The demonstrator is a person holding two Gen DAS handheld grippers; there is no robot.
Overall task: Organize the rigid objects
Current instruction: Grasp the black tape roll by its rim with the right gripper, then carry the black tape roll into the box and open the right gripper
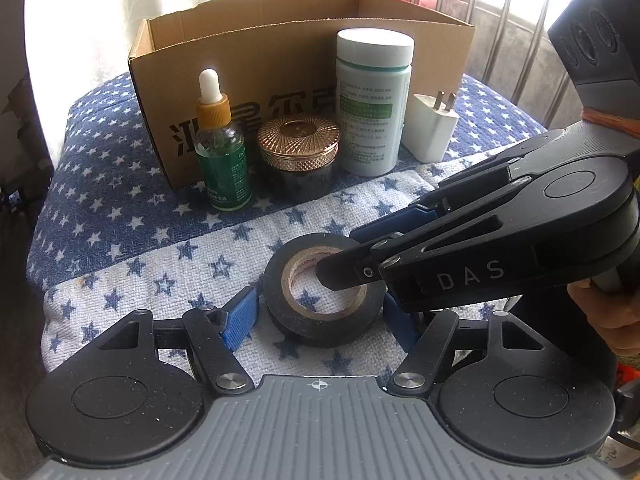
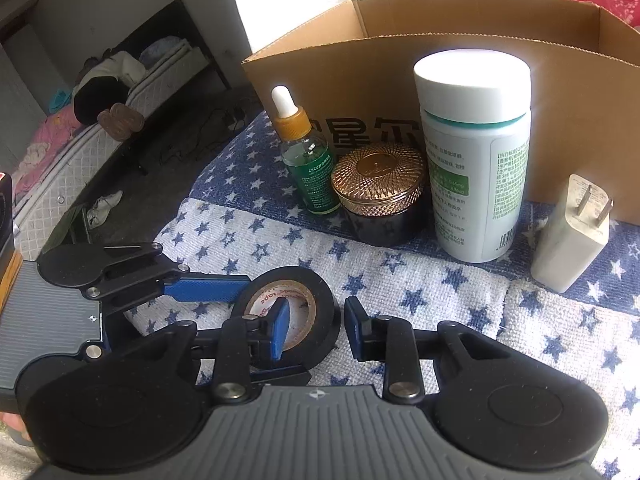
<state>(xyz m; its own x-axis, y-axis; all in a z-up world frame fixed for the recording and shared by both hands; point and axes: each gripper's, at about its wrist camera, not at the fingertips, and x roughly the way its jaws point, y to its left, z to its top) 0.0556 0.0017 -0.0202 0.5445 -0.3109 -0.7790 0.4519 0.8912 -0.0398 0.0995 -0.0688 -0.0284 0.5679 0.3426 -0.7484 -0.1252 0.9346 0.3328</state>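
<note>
The tape [image 2: 286, 316] lay flat on the cloth [image 2: 440, 300], before the box [image 2: 560, 60]. The right gripper [image 2: 316, 328] straddled its wall, narrow, pads not yet pressing. The left gripper [image 1: 320, 316] flanked it, wide. Closing off-centre could tip the roll or let it skid.

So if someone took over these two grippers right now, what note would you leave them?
Left gripper: open, straddling the tape, not gripping.
Right gripper: open, one finger in the tape's hole, one outside its wall.
Dropper, jar, bottle and charger stand before the box.
Done: nothing visibly boxed.
Left: grip the tape, then tidy everything, probably into the box.
</note>
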